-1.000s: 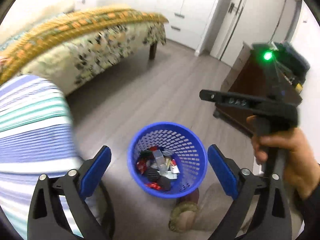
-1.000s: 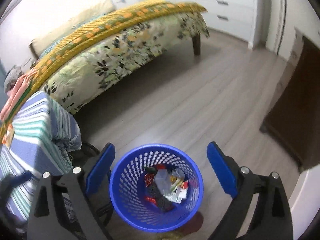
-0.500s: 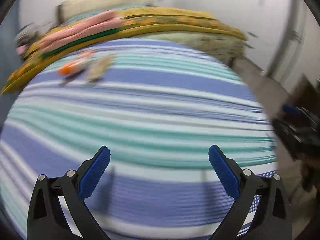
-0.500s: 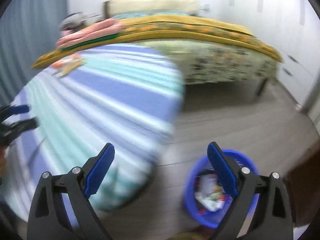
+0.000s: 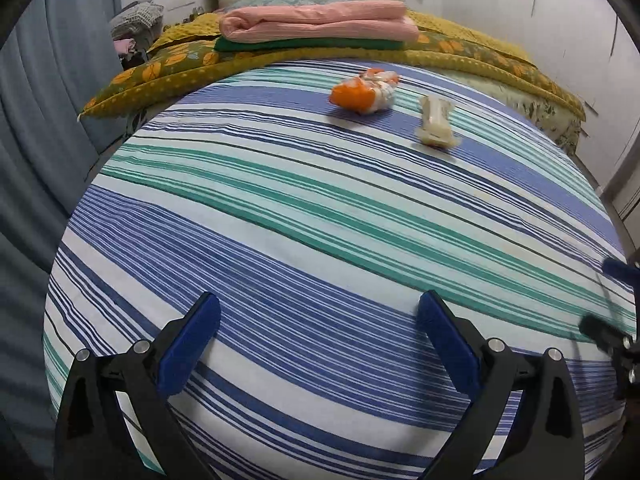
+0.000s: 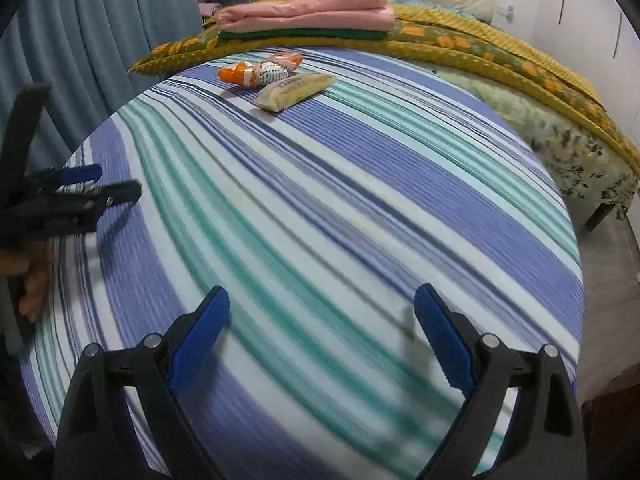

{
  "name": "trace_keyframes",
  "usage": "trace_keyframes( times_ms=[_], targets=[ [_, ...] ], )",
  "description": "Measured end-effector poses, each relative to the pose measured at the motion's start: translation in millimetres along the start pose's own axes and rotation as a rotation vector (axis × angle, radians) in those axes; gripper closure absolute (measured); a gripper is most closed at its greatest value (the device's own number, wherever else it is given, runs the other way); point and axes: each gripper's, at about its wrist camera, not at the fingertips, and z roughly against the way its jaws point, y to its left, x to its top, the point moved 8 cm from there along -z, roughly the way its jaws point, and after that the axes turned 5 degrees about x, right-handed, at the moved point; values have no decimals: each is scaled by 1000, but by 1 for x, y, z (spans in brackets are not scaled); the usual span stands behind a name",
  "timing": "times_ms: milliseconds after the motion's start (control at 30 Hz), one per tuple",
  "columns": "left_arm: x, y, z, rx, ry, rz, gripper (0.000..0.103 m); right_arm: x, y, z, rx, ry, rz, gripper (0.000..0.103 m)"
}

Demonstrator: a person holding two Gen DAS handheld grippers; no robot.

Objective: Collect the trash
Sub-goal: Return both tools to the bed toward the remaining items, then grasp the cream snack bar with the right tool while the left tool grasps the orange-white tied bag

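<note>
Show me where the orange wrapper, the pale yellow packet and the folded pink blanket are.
orange wrapper (image 5: 352, 95): left wrist view, orange end.
pale yellow packet (image 6: 294, 90): right wrist view, middle of pack.
folded pink blanket (image 5: 320, 22): left wrist view, top fold.

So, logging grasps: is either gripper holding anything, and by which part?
Nothing is held: left gripper is open and empty; right gripper, closing slightly, is empty.

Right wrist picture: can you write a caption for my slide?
Empty right gripper, jaws closing slightly, over a striped tablecloth; an orange wrapper and a yellow packet lie far across.
</note>
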Motion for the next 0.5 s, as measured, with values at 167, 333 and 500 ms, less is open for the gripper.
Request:
trace_keyframes(
  times_ms=[167, 333, 500],
  targets=[
    [-1, 0, -1, 2, -1, 1, 4, 62, -2, -28, 4, 2, -40, 39],
    [-1, -2, -1, 0, 0, 4, 4, 134, 20, -63, 36, -48, -105, 37],
    [-1, -2, -2, -1, 0, 5, 4, 163, 20, -109, -37, -12, -157, 33]
  ],
)
